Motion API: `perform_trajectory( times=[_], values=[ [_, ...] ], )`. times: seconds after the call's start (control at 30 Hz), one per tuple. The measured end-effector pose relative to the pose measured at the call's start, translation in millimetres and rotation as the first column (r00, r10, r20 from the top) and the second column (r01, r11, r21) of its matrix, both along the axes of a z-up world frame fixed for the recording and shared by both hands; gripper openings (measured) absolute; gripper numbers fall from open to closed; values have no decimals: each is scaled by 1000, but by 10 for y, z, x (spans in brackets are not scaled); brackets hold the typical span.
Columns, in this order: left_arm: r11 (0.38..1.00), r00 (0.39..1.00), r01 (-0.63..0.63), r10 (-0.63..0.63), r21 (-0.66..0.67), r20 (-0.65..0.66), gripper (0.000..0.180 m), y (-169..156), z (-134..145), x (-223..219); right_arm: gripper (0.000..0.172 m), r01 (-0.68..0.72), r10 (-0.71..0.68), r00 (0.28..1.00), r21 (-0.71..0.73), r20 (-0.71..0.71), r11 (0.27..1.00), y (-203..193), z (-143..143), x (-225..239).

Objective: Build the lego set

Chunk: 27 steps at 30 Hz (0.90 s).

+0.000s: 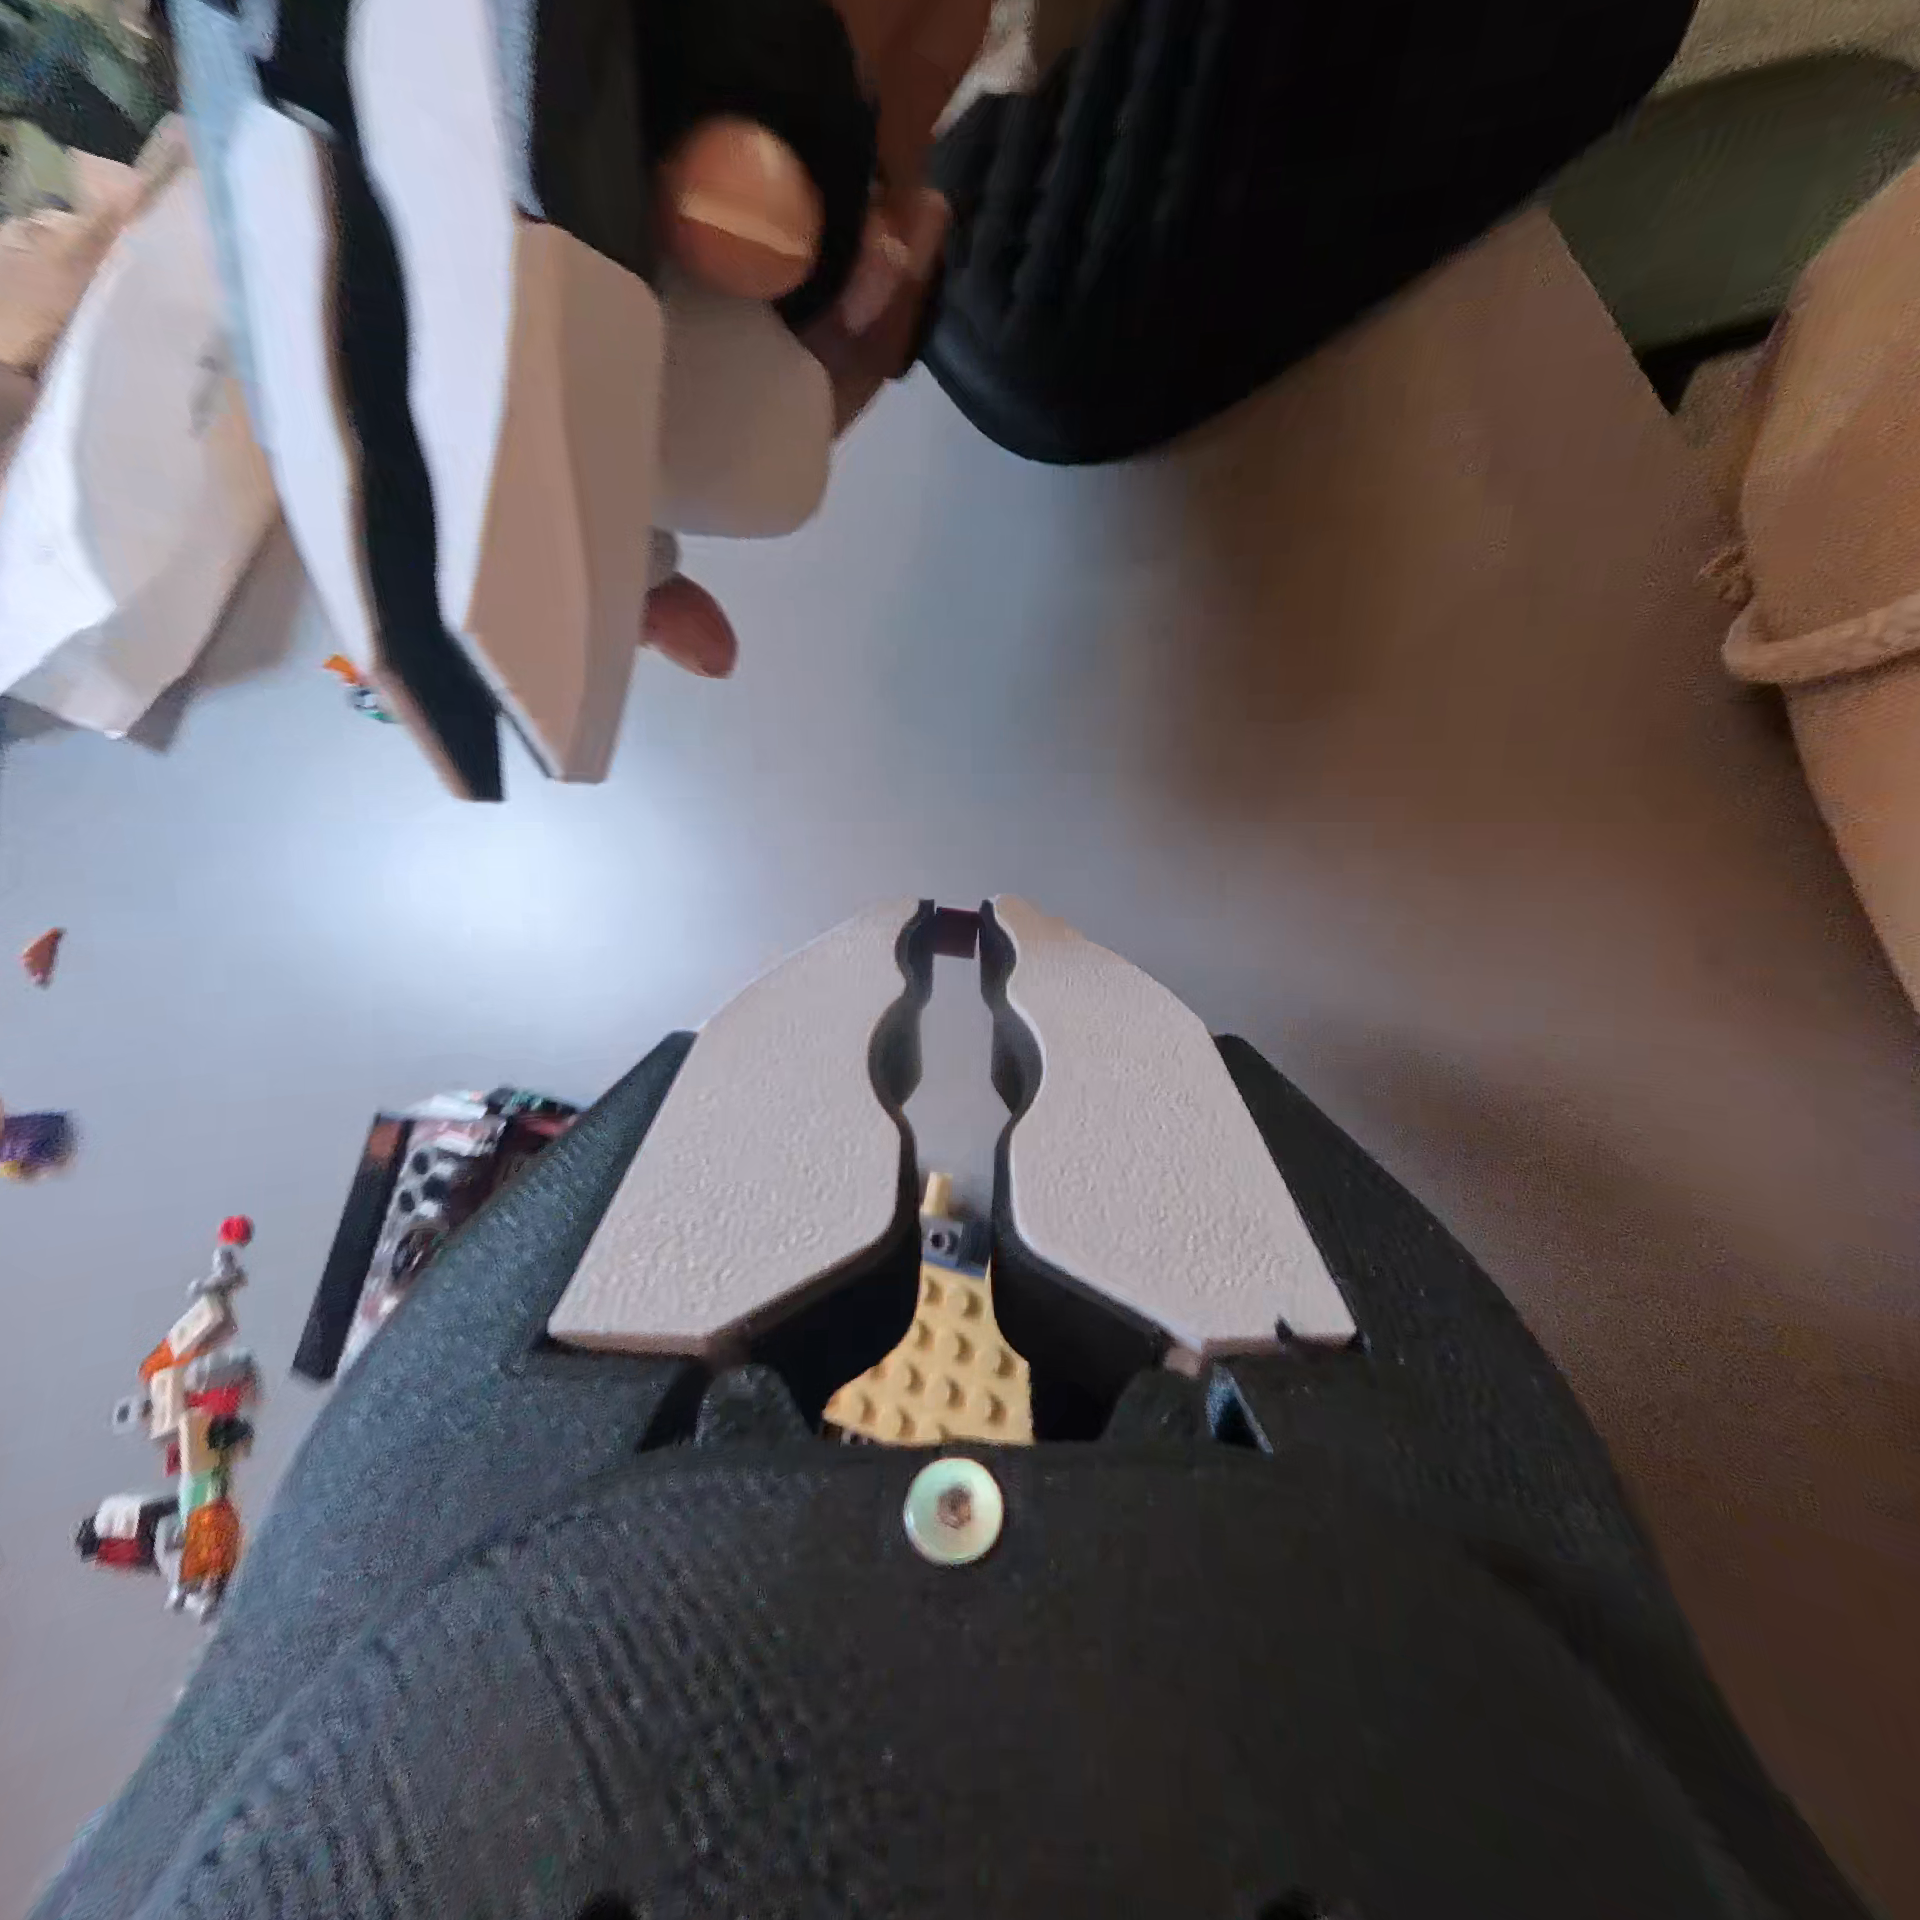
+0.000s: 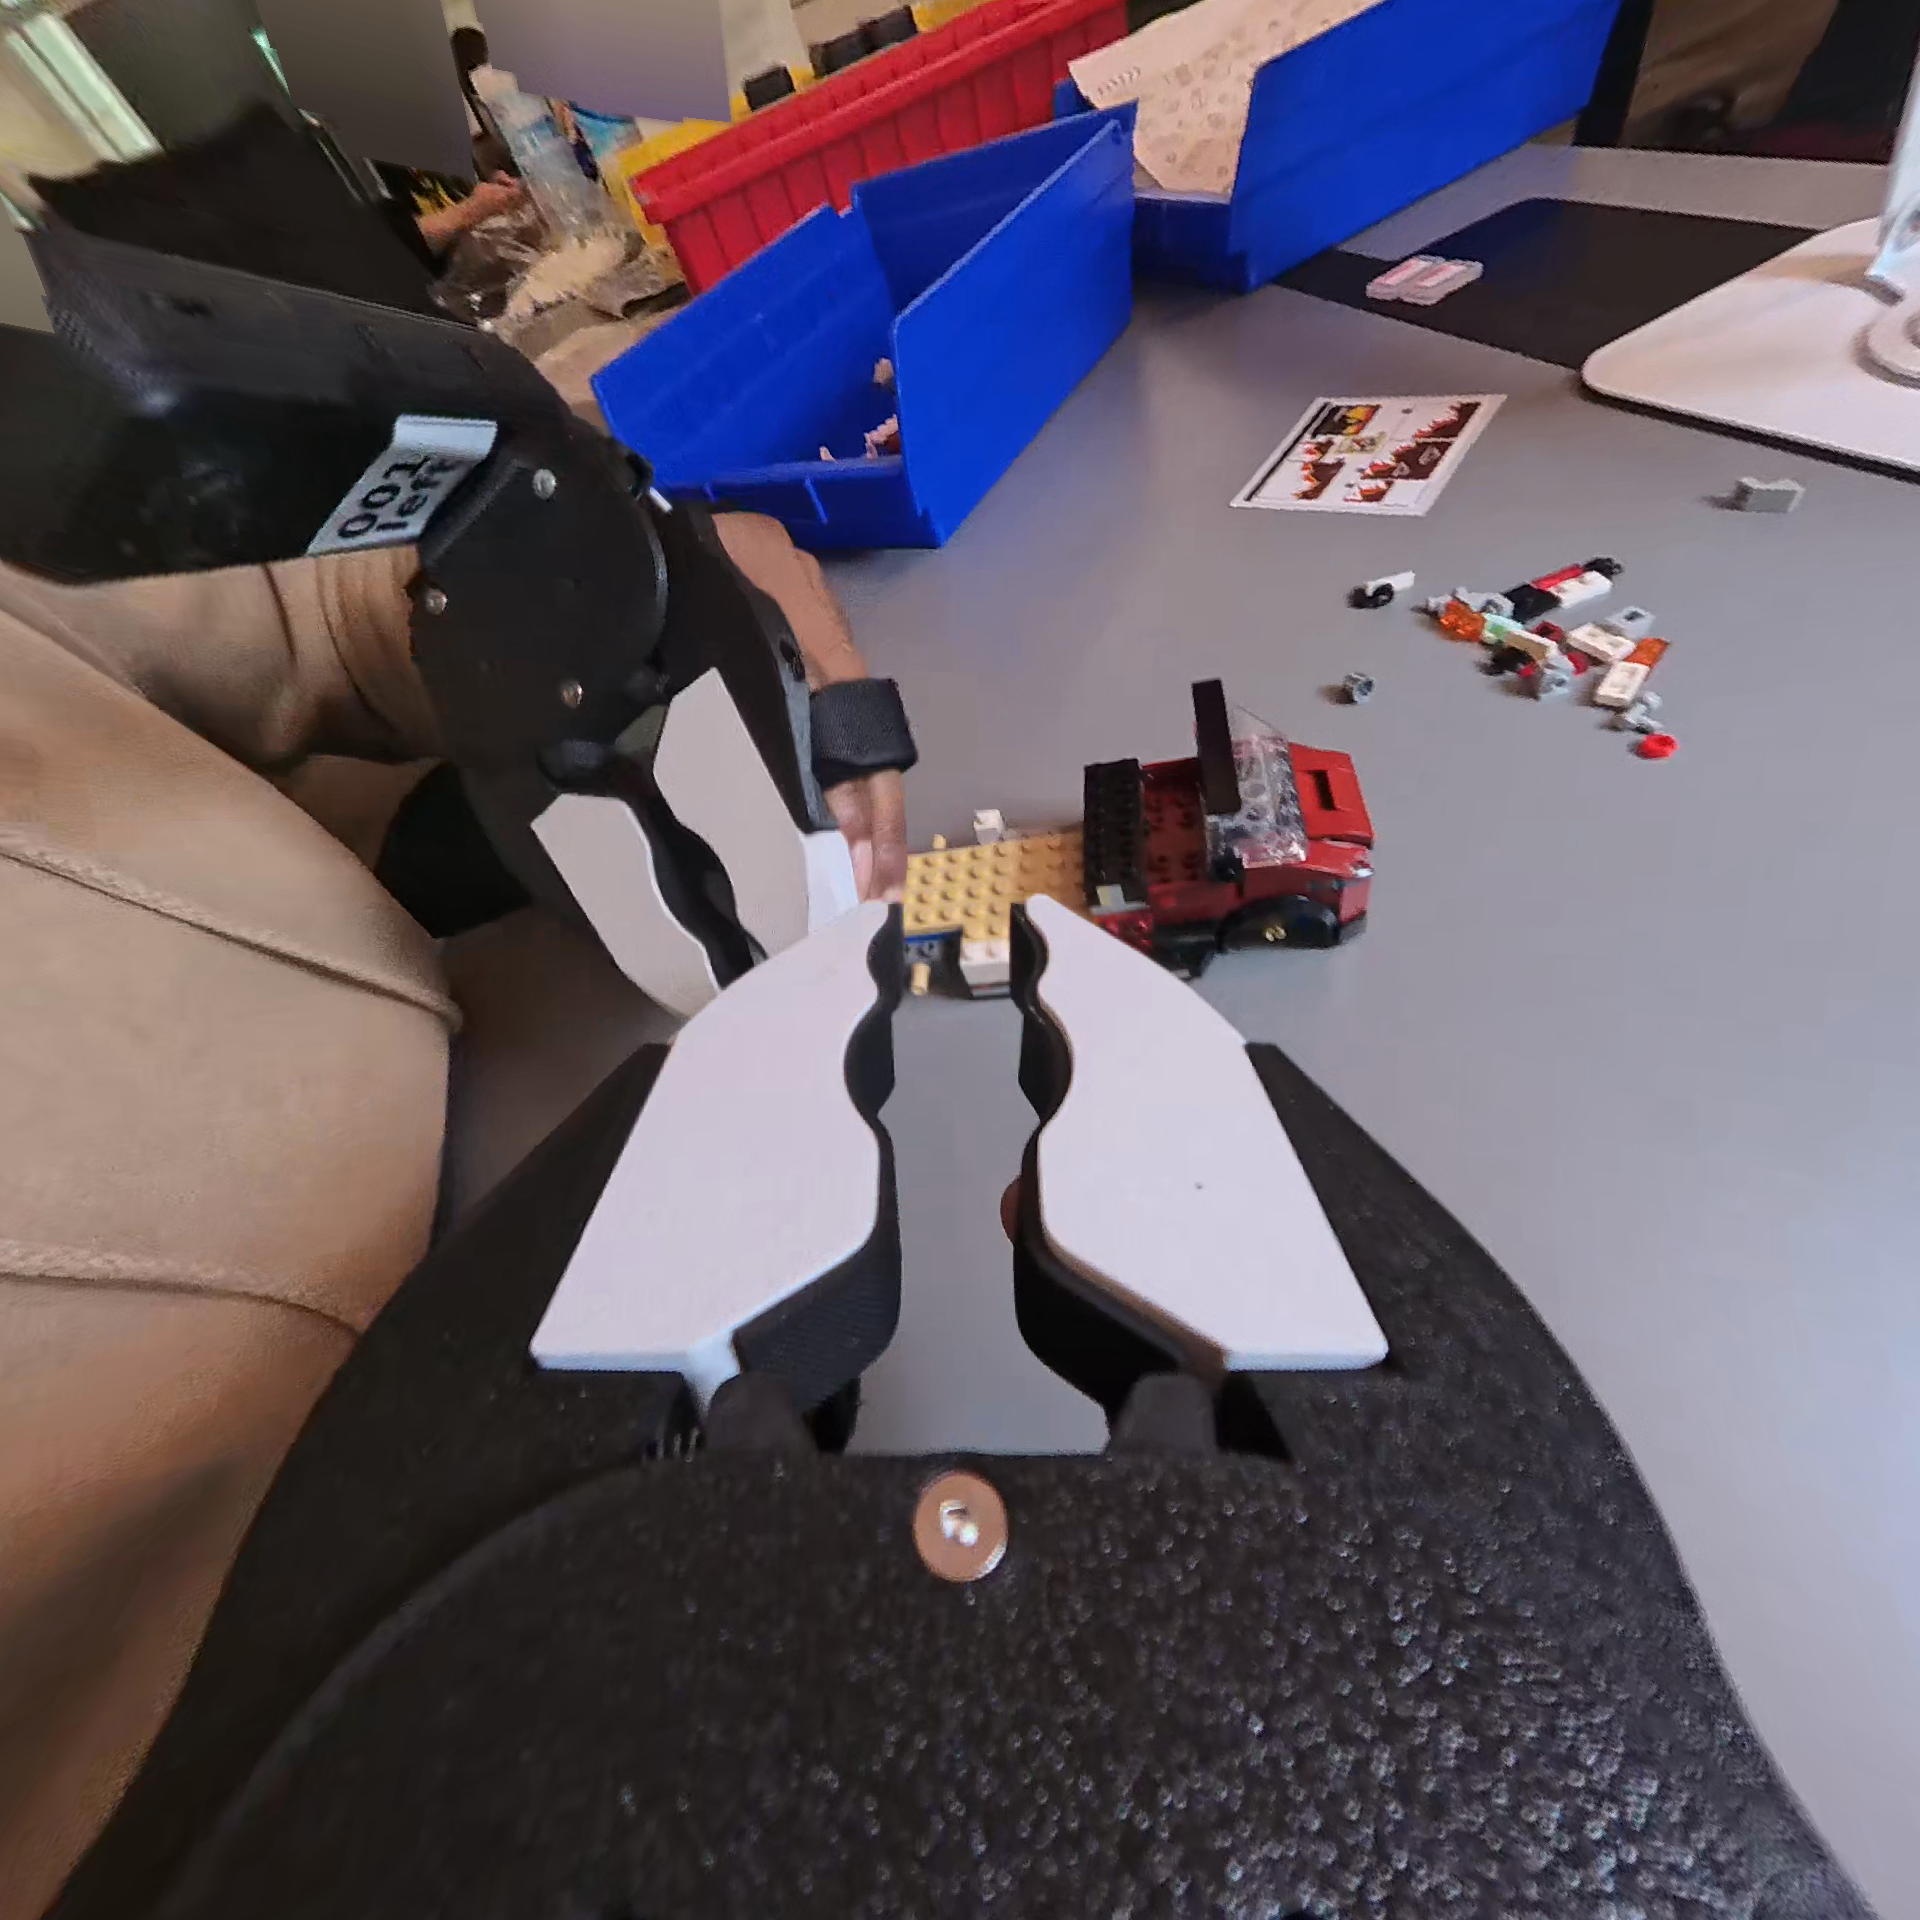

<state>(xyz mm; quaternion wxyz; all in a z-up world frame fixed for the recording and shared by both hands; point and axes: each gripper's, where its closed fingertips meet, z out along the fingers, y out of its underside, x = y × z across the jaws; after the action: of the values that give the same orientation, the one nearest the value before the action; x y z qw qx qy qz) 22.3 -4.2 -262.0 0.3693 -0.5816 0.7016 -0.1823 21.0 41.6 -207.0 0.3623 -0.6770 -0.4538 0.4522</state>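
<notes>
My left gripper (image 1: 956,925) is shut on a small dark red brick (image 1: 957,932); both pads press on its sides, and it is held above the grey table (image 1: 935,675). In the right wrist view the left gripper's fingers (image 2: 717,790) point down beside the truck, with the tips hidden. My right gripper (image 2: 951,920) is open with nothing between its pads. The tan plate (image 2: 987,868) of a red and black brick truck (image 2: 1247,831) shows beyond its tips. The right gripper also shows in the left wrist view (image 1: 530,779), hovering over the table. The tan plate (image 1: 956,1361) lies under the left gripper.
Several loose small bricks (image 2: 1548,644) lie right of the truck; they also show in the left wrist view (image 1: 187,1434). A sticker sheet (image 2: 1366,452), blue bins (image 2: 883,343), a red bin (image 2: 883,135) and a white stand base (image 2: 1766,353) sit farther back. A person's tan sleeve (image 2: 208,1039) is at the left. The left gripper's tips are roughly 7 centimetres from the right gripper's. The left tips stand about 9 centimetres off the tan plate (image 2: 987,868).
</notes>
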Motion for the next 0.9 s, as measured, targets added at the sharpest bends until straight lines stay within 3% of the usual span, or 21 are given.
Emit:
perform_trajectory(
  times=[0.1, 0.27, 0.37, 0.53, 0.67, 0.77, 0.9],
  values=[
    [996, 990, 87, -90, -32, -105, 8, -51, -215, 173, 20, 39, -39, 998, 17, 53, 999, -4, -91, 172],
    [986, 971, 150, -161, -74, -176, 10, -63, -366, 267, 20, 58, -74, 978, 86, 194, 995, -116, -302, 406],
    [987, 982, 123, -137, -106, -127, 27, -55, -286, 258, 20, 26, -61, 952, 119, 300, 993, -235, -451, 464],
    [991, 1000, 8, -4, -137, 31, 30, 45, 3, -46, 20, -86, 21, 887, 120, 461, 989, -500, -689, 392],
    [988, 997, -46, 56, -148, 61, 29, 89, -25, -252, 20, -132, 53, 872, 130, 487, 983, -589, -726, 235],
    [997, 999, -27, 29, -68, 27, 34, 74, -68, -290, 19, -147, 58, 878, 152, 475, 977, -596, -686, 78],
    [994, 995, -57, 64, -97, 73, 40, 66, 29, -456, 19, -184, 68, 861, 185, 504, 965, -592, -725, -106]
  ],
)
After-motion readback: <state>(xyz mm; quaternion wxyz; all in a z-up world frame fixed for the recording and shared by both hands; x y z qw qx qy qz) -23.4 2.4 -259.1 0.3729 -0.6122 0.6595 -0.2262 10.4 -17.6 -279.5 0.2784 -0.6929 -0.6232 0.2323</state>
